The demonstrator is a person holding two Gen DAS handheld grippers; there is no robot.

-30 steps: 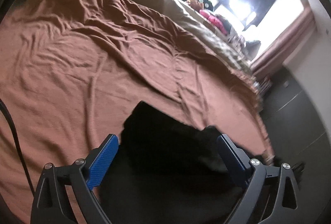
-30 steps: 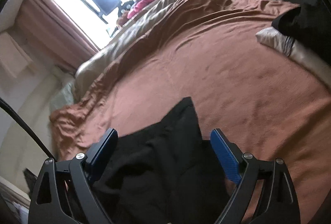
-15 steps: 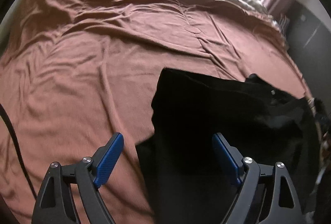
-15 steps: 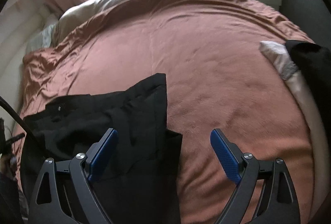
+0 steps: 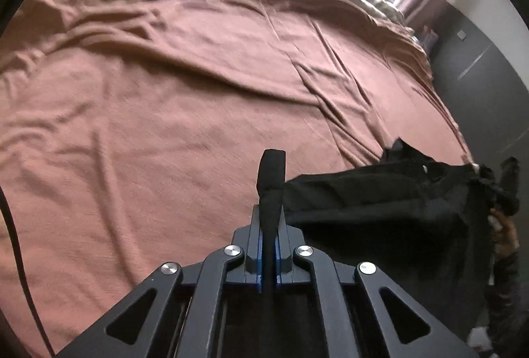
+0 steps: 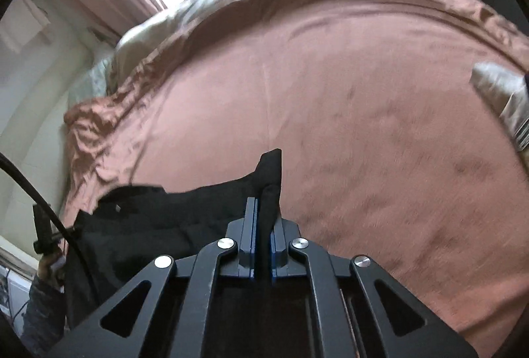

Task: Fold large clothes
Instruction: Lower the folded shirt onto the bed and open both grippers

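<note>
One bed [image 5: 165, 126] under a brown sheet, wide and free for laying out. One black garment [image 5: 380, 202], stretched just above the near edge of the bed between two grippers. Left gripper [image 5: 269, 219] clamped on one corner; right gripper [image 6: 263, 225] clamped on the other, a tuft poking past each. Seemingly the lift-and-spread step, ahead of any fold. Next, probably: carry forward, lower flat onto the sheet, keep the edge taut. One pale folded cloth [image 6: 502, 93] far right.
</note>
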